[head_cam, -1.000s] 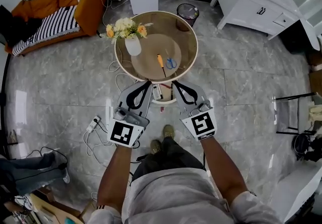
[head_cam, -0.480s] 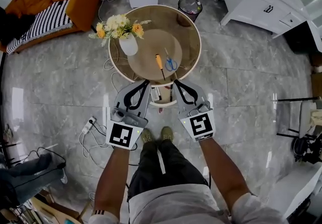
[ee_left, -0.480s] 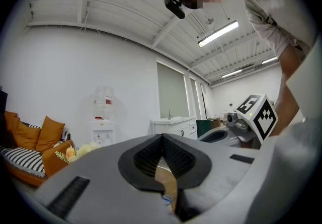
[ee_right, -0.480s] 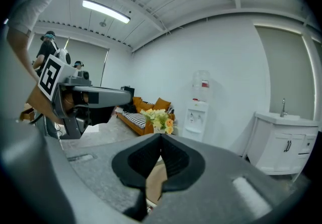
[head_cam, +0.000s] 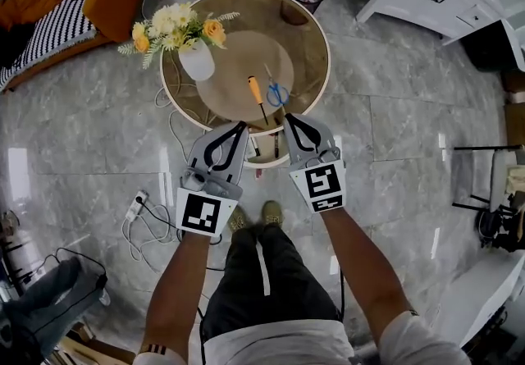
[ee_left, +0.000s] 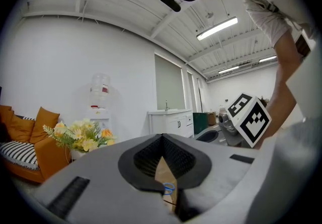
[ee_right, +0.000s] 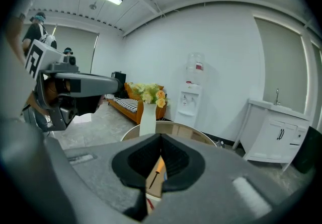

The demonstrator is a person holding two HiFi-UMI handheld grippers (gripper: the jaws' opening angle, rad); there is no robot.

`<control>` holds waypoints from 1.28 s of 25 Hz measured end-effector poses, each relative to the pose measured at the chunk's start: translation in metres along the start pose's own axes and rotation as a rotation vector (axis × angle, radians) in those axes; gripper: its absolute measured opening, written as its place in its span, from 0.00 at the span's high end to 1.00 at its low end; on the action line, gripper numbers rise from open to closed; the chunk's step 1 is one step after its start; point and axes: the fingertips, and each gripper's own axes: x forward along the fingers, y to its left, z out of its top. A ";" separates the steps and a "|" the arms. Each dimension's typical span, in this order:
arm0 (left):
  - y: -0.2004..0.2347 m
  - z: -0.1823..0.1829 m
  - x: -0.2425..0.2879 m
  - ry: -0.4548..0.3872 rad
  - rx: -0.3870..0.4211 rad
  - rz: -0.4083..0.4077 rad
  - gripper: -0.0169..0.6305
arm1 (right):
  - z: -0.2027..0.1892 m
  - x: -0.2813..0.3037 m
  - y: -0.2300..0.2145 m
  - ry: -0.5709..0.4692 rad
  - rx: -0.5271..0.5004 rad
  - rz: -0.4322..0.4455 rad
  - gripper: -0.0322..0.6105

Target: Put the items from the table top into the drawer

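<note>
**Screwdriver and scissors on the table top, both grippers empty at the drawer**

- Screwdriver (head_cam: 257, 95), orange handle, lies just left of the blue-handled scissors (head_cam: 277, 95), near the front edge of the round table (head_cam: 318, 35), upper centre of the head view. Neither is touched.
- White vase (head_cam: 197, 62) with yellow flowers (head_cam: 168, 27) stands at the table's upper left, well apart from the tools. Probably decoration, not cargo.
- Drawer (head_cam: 264, 163) juts out from under the table's near edge, between the two grippers. It looks pulled open, with thin items already inside; I cannot tell what they are.
- Left gripper (head_cam: 239, 126): jaws pressed together at the tips, nothing held. Its own view shows the scissors (ee_left: 168, 188) through the slot behind the tips, on the table beyond, not gripped.
- Right gripper (head_cam: 287, 118): jaws likewise closed and empty. Its view lines up on the screwdriver (ee_right: 155, 171) further off.
- Judgement: both grippers flank the drawer, aimed at the table, one tool lined up with each, which suits a pick per hand. The jaws must spread before either tool can be taken.
</note>
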 end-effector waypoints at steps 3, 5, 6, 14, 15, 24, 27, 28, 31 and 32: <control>0.005 -0.018 0.008 0.006 -0.007 -0.006 0.97 | -0.021 0.017 -0.006 0.039 -0.012 -0.010 0.95; 0.010 -0.028 0.014 0.007 -0.015 -0.007 0.97 | -0.034 0.029 -0.010 0.060 -0.014 -0.019 0.95; 0.013 -0.033 0.017 0.007 -0.017 -0.009 0.97 | -0.040 0.035 -0.013 0.068 -0.011 -0.024 0.95; 0.031 -0.075 0.040 0.039 -0.035 -0.018 0.97 | -0.080 0.073 -0.024 0.124 0.014 -0.044 0.94; 0.033 -0.079 0.043 0.041 -0.037 -0.018 0.97 | -0.085 0.078 -0.025 0.134 0.014 -0.041 0.93; 0.045 -0.108 0.076 0.059 -0.032 -0.041 0.97 | -0.131 0.122 -0.036 0.252 0.032 -0.034 0.86; 0.048 -0.117 0.084 0.063 -0.034 -0.045 0.97 | -0.148 0.136 -0.039 0.300 0.040 -0.030 0.84; 0.049 -0.119 0.086 0.064 -0.035 -0.047 0.97 | -0.154 0.140 -0.039 0.316 0.044 -0.028 0.83; 0.051 -0.128 0.090 0.068 -0.046 -0.049 0.97 | -0.174 0.149 -0.039 0.374 0.059 -0.024 0.81; 0.052 -0.131 0.090 0.069 -0.050 -0.048 0.97 | -0.181 0.152 -0.039 0.395 0.066 -0.024 0.81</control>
